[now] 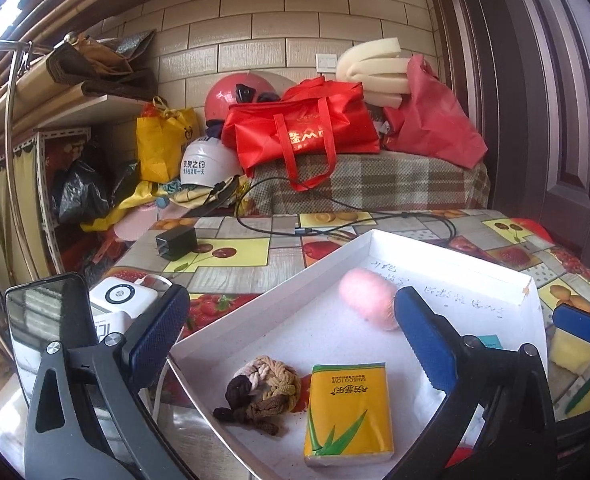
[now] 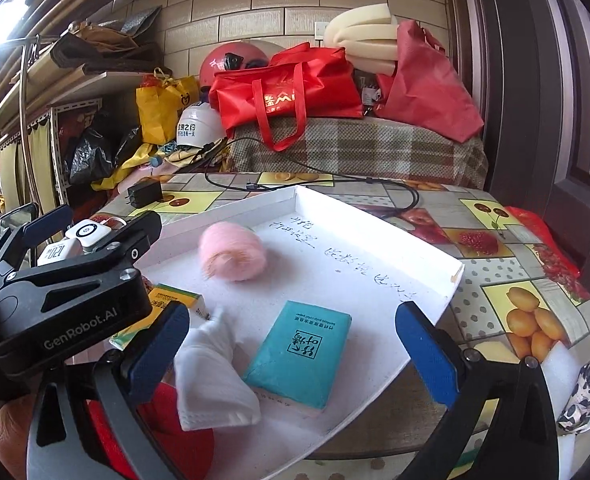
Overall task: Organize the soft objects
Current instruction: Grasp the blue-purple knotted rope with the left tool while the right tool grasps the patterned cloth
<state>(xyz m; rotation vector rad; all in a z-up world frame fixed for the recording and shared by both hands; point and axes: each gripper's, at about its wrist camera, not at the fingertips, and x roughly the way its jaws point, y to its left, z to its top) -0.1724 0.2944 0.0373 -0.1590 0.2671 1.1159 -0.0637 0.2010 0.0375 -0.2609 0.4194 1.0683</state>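
A shallow white tray (image 1: 335, 252) lies on the fruit-print table. In the left wrist view it holds a pink fluffy roll (image 1: 369, 298), a brown and beige braided knot (image 1: 265, 390) and a yellow tissue pack (image 1: 349, 412). My left gripper (image 1: 291, 332) hangs open and empty above them. In the right wrist view the tray (image 2: 439, 292) holds the pink roll (image 2: 231, 254), a teal tissue pack (image 2: 301, 356), a white folded cloth (image 2: 211, 376) and the yellow pack (image 2: 175, 300). My right gripper (image 2: 291, 348) is open and empty over the teal pack. The left gripper (image 2: 95, 224) shows at the left.
A black charger (image 1: 177, 242) and its cable (image 1: 335, 228) lie behind the tray. A white power bank (image 1: 117, 296) sits left of it, a yellow sponge (image 1: 575, 352) to the right. Red bags (image 1: 303, 128), helmets (image 1: 211, 160) and foam (image 1: 375, 68) crowd the back.
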